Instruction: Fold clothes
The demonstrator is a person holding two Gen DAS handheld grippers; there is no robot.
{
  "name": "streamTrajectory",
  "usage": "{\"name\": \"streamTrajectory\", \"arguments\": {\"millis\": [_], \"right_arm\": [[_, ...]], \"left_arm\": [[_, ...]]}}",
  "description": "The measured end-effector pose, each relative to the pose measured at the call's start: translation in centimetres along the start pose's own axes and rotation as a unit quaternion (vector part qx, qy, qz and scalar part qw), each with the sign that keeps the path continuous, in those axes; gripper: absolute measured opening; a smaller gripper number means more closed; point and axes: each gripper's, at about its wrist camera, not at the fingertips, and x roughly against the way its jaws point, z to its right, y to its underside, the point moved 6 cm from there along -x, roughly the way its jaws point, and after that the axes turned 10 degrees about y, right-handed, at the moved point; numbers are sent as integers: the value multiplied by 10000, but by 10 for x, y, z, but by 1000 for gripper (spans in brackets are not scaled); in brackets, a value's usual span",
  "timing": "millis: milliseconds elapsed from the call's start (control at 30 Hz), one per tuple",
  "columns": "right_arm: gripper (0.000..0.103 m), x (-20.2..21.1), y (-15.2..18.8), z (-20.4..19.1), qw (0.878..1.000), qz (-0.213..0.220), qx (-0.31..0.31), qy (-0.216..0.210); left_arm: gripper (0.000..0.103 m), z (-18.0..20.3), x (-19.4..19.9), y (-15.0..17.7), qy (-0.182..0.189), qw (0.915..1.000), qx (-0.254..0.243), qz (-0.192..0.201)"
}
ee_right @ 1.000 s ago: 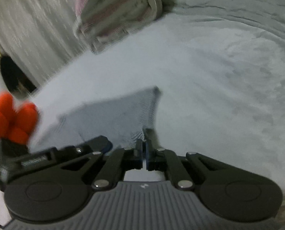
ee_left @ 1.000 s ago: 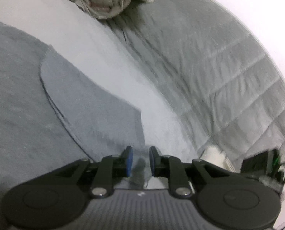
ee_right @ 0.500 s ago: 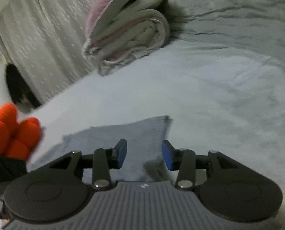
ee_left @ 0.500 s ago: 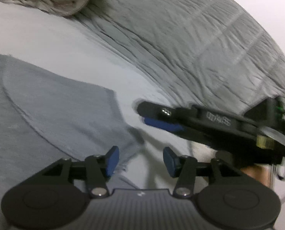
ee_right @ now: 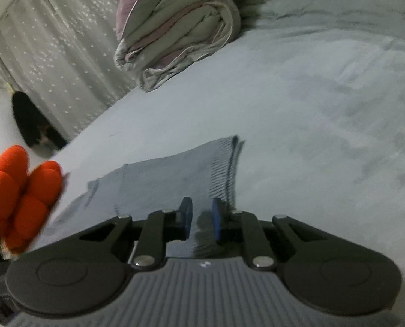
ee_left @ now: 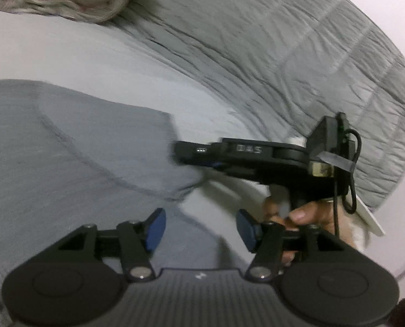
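Bed sheet (ee_right: 297, 87) under grey sweater (ee_left: 66, 150): soft, limp knit; best pinched at ribbed cuff (ee_right: 224, 169). Left gripper (ee_left: 199, 229) just opened, empty. Right gripper (ee_right: 201, 218) closing, narrow gap, gripping nothing yet.

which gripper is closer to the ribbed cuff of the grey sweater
Right. The right gripper sits at the ribbed cuff; the left gripper hangs back over the sweater's body.

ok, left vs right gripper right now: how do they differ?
Left gripper: fingers spread wide, jaws have just been opening. Right gripper: only a narrow gap, jaws have just been closing.
Left holds nothing between its fingers; right has the ribbed edge of the grey garment showing in its gap, with no visible pinch.
Shared: both are black with blue pads and point down at the bed.
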Motion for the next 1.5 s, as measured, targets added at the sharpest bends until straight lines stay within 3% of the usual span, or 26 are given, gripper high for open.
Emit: {"name": "streamTrajectory", "arguments": {"millis": [100, 133, 167, 333, 500, 600, 633, 667, 733, 800, 1067, 1200, 1333, 1500], "right_arm": [[31, 2, 0, -6, 9995, 164, 209, 145], [45, 1, -1, -7, 9993, 207, 246, 194], [51, 0, -1, -8, 9990, 252, 287, 243], [56, -5, -1, -11, 9979, 337, 402, 387], [63, -6, -1, -18, 9963, 355, 575, 525], [68, -5, -2, -25, 9922, 431, 852, 802], [69, -5, -1, -28, 9905, 434, 937, 904], [70, -5, -1, -32, 9889, 438, 1010, 997], [72, -5, 1, -40, 9855, 444, 1146, 1168], [74, -4, 2, -51, 9844, 434, 1189, 1223], [83, -4, 0, -129, 9828, 360, 1645, 754], [101, -8, 1, -178, 9825, 429, 1759, 432], [101, -22, 16, -219, 9833, 236, 1801, 94], [101, -44, 48, -253, 9784, 25, 2065, 84]], "left_arm": [[69, -7, 32, 6, -510, 9983, 63, 266], [73, -8, 42, 7, -731, 9967, 64, 335], [79, -10, 52, 7, -953, 9946, 58, 406], [86, -18, 106, 9, -1869, 9785, 84, 863], [89, -32, 147, 17, -2666, 9569, 154, 1140], [92, -43, 167, 27, -2714, 9477, 211, 1667], [92, -49, 168, 29, -2556, 9505, 284, 1744], [92, -56, 168, 29, -2506, 9526, 414, 1673], [92, -68, 175, 30, -2630, 9476, 689, 1679], [92, -71, 179, 31, -2578, 9478, 762, 1715], [93, -69, 190, 27, -2710, 9466, 663, 1616], [96, -69, 208, 29, -2682, 9437, 758, 1781], [96, -75, 227, 31, -2829, 9357, 874, 1919], [96, -82, 247, 34, -3103, 9232, 990, 2040]]}}
